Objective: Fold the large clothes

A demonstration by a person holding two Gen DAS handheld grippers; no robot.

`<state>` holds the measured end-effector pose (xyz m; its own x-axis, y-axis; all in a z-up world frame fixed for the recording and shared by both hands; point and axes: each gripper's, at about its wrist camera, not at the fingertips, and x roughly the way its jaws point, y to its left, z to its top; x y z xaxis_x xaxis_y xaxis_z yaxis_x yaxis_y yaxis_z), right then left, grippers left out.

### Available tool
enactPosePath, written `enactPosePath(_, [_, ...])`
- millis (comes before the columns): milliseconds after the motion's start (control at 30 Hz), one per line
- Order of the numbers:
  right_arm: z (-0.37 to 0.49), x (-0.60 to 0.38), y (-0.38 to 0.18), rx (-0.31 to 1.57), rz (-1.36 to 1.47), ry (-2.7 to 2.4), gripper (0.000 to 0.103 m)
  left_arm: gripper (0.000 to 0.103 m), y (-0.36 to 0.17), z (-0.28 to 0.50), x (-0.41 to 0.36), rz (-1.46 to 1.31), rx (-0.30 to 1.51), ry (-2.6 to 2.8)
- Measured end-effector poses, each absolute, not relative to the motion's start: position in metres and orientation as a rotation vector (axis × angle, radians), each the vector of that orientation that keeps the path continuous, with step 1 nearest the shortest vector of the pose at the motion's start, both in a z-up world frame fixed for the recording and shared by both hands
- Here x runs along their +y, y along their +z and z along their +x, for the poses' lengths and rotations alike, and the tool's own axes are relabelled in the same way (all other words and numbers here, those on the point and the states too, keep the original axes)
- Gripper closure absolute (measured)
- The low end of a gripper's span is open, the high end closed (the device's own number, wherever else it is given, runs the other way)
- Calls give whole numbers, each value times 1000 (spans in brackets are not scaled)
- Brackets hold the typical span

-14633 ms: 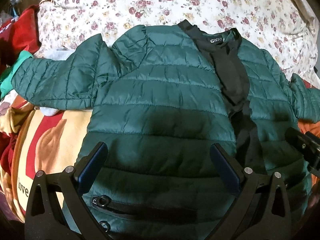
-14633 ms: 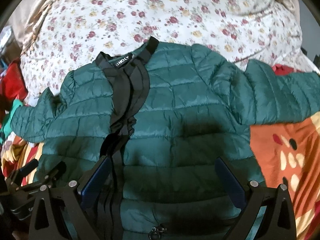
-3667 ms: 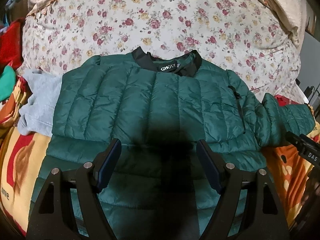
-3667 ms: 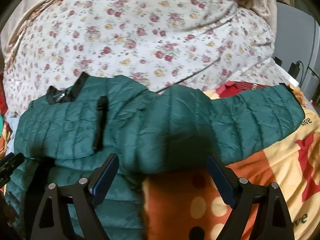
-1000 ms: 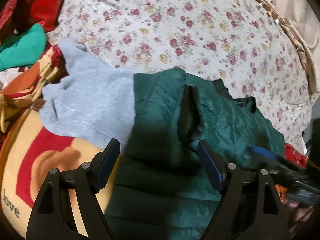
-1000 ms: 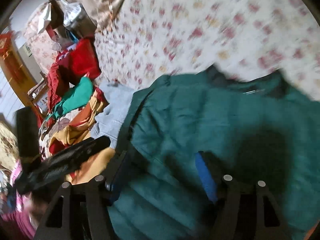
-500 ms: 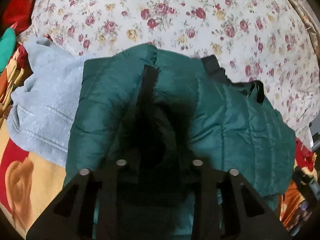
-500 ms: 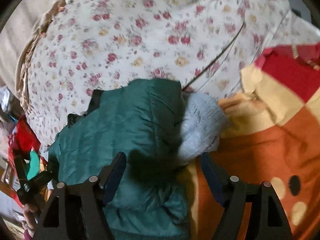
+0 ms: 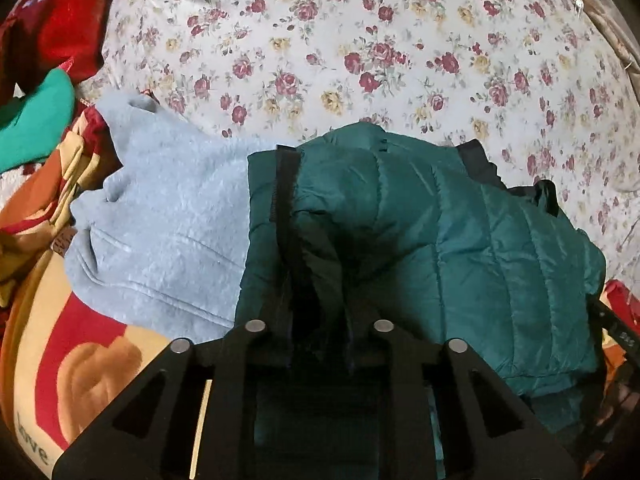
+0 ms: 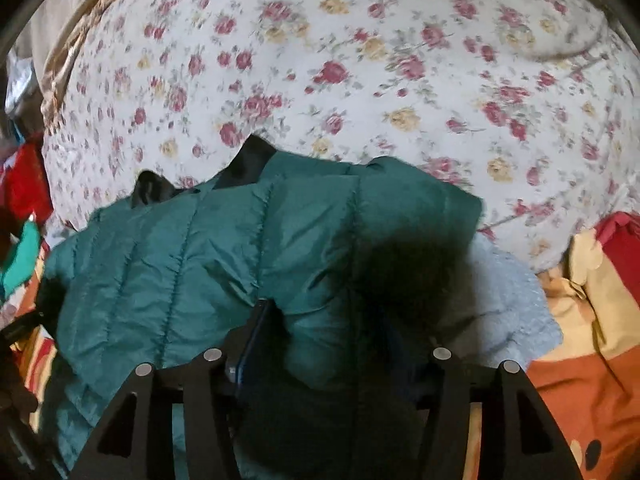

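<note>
Lying across the middle of both frames, the green quilted jacket (image 9: 460,248) is folded in on itself, its long axis running left to right and its black collar (image 9: 480,164) turned toward the floral sheet (image 9: 360,40) at the top. The left gripper (image 9: 320,320) is closed on a jacket fold beside a black strip (image 9: 284,184). The right gripper (image 10: 328,340) is narrowed around another fold. A grey sweatshirt (image 9: 160,220) is partly covered at left.
</note>
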<state>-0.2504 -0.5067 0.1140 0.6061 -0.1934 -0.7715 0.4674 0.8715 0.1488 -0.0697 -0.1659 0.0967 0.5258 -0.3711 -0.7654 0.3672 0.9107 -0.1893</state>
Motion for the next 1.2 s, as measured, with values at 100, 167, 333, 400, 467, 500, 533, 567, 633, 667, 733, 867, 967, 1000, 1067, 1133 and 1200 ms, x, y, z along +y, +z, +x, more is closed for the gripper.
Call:
enactPosePath(100, [-277, -511, 133, 791, 401, -402, 47, 62, 103, -73, -165, 5, 929, -447])
enactPosePath(167, [-293, -508, 148, 748, 404, -390, 45, 50, 111, -79, -163, 10, 911, -446])
enactPosePath(333, [-276, -473, 160, 742, 345, -252, 45, 33, 136, -98, -159, 6, 799, -445])
enactPosePath(400, [-262, -465, 153, 773, 331, -226, 45, 33, 138, -101, -168, 25, 786, -453])
enactPosePath(467, [-247, -464, 137, 816, 318, -241, 45, 33, 132, -100, -178, 48, 806, -459])
enactPosePath(500, [-241, -467, 130, 834, 317, -263, 45, 33, 126, -99, -184, 59, 818, -463])
enactPosePath(533, [-236, -472, 122, 844, 322, -288, 45, 33, 119, -99, -190, 82, 828, -459])
enactPosePath(567, [-231, -477, 116, 844, 332, -306, 45, 33, 112, -97, -197, 112, 836, -443])
enactPosePath(633, [-227, -489, 107, 840, 363, -329, 45, 33, 94, -90, -207, 147, 885, -432])
enactPosePath(667, [-226, -493, 103, 838, 375, -329, 45, 33, 86, -86, -210, 142, 908, -437])
enactPosePath(733, [-223, -497, 98, 838, 369, -330, 45, 31, 79, -83, -213, 137, 905, -432])
enactPosePath(867, [-222, -494, 102, 858, 338, -329, 45, 31, 79, -79, -218, 152, 910, -421])
enactPosePath(967, [-232, -487, 120, 846, 328, -326, 45, 31, 78, -79, -218, 163, 911, -422])
enactPosePath(1000, [-240, -481, 128, 831, 312, -312, 45, 31, 78, -79, -218, 164, 909, -423])
enactPosePath(1067, [-256, -468, 140, 805, 275, -285, 45, 31, 78, -79, -218, 165, 907, -423])
enactPosePath(1133, [-265, -456, 142, 800, 243, -264, 45, 31, 78, -80, -218, 166, 903, -422])
enactPosePath(1200, [-265, -450, 132, 834, 226, -248, 45, 31, 77, -81, -219, 170, 898, -418])
